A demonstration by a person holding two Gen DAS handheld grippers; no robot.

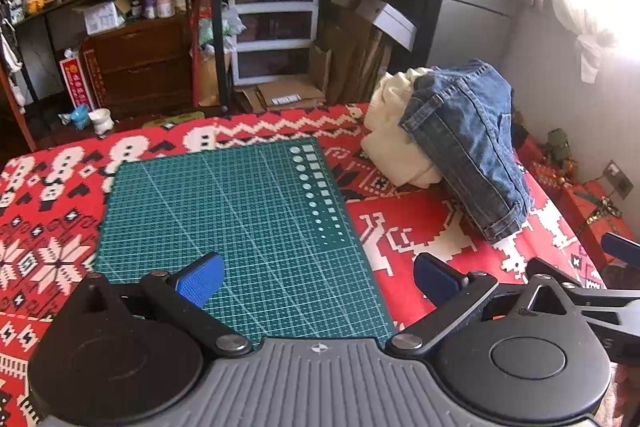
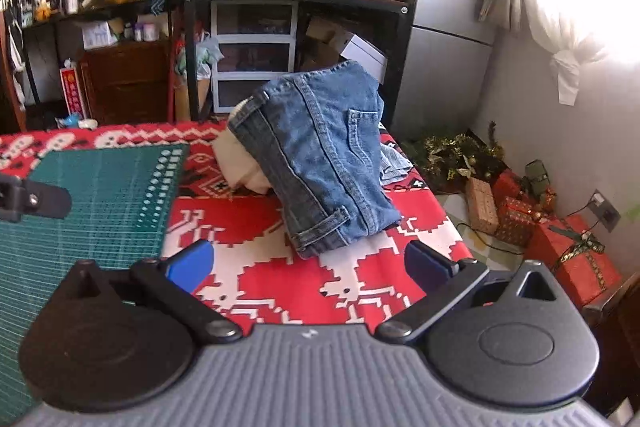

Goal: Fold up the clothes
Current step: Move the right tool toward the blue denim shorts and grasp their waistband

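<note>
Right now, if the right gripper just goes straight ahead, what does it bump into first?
Probably the blue jeans. The right gripper is open over the red patterned cloth, and the jeans pile sits straight ahead between its fingers. Depth is hard to judge, so it might brush the cloth first.

Before you, the cutting mat (image 1: pixel 224 211) lies on the tablecloth (image 1: pixel 420 231), with jeans (image 1: pixel 468 139) piled atop a garment (image 1: pixel 394 147) to its right.
</note>
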